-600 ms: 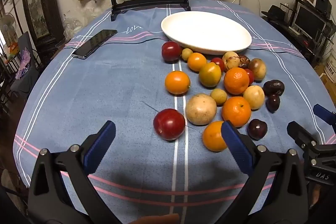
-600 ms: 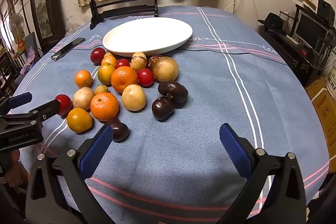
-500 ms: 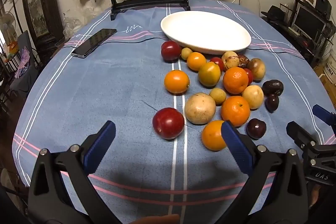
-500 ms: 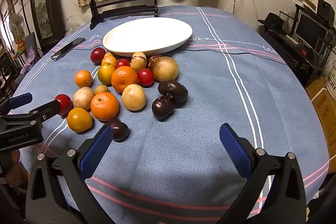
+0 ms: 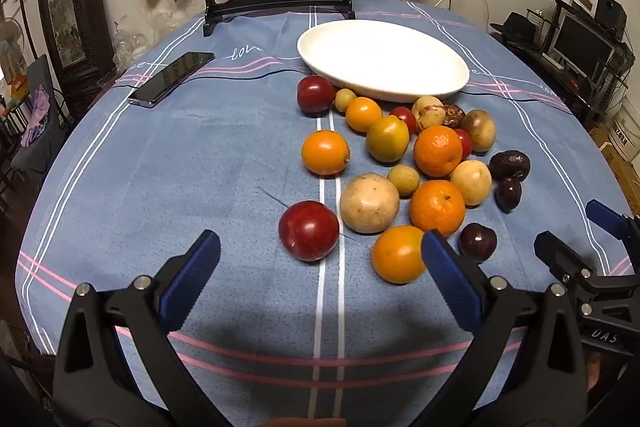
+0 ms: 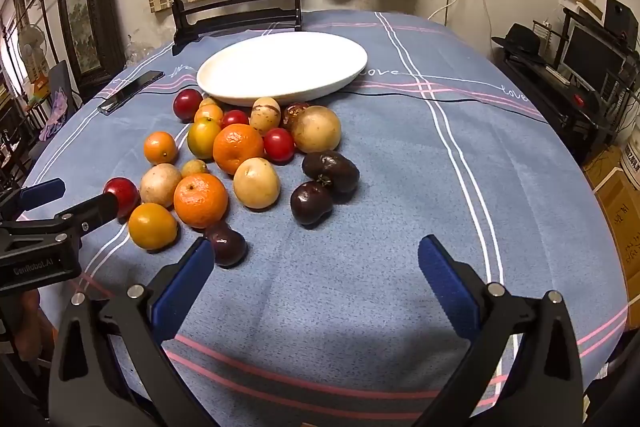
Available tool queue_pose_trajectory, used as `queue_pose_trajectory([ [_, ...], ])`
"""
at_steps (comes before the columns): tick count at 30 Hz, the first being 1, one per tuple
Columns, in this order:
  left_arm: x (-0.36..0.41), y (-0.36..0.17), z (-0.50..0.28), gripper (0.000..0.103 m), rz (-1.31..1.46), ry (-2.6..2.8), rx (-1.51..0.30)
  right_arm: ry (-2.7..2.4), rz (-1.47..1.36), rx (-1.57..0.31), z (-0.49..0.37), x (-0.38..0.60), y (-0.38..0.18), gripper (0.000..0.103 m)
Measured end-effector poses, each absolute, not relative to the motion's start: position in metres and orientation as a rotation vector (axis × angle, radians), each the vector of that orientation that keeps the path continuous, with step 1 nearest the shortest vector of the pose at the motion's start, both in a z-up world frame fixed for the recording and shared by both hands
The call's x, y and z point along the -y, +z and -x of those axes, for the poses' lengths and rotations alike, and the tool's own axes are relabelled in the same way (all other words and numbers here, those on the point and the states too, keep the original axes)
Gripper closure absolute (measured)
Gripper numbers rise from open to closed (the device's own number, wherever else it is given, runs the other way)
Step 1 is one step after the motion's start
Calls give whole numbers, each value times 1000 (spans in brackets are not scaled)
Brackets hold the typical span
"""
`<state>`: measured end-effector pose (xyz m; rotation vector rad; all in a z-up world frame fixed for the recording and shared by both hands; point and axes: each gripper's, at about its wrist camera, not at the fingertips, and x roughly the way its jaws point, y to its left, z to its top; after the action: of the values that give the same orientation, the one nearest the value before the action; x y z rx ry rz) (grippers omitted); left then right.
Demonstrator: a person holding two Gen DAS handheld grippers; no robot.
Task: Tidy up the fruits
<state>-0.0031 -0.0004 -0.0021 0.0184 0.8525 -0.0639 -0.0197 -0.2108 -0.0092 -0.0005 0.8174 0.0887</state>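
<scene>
Above the blue-clothed worktop [image 5: 160, 167], both the left gripper [image 5: 320, 267] and right gripper [image 6: 312, 271] hover with jaws wide and empty, short of the scattered fruits [image 6: 240, 163].

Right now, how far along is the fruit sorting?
Nothing looks done: the white plate is bare. Nothing is in hand; the left gripper and right gripper are both open and hold nothing. Left: all the fruit, from the near red plum back, lies on the tablecloth.

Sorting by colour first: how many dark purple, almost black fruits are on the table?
3. Two touch at the pile's right edge, one wrinkled and one smoother; the third lies nearest, beside the right tongs. Others may hide behind bigger fruit.
</scene>
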Motion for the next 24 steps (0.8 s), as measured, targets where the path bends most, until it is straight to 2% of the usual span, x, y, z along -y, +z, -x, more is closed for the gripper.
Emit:
queue_pose_trajectory([
  [24, 3, -7, 1, 2, -20, -58, -878, 92, 0, -826, 19, 211, -14, 1],
])
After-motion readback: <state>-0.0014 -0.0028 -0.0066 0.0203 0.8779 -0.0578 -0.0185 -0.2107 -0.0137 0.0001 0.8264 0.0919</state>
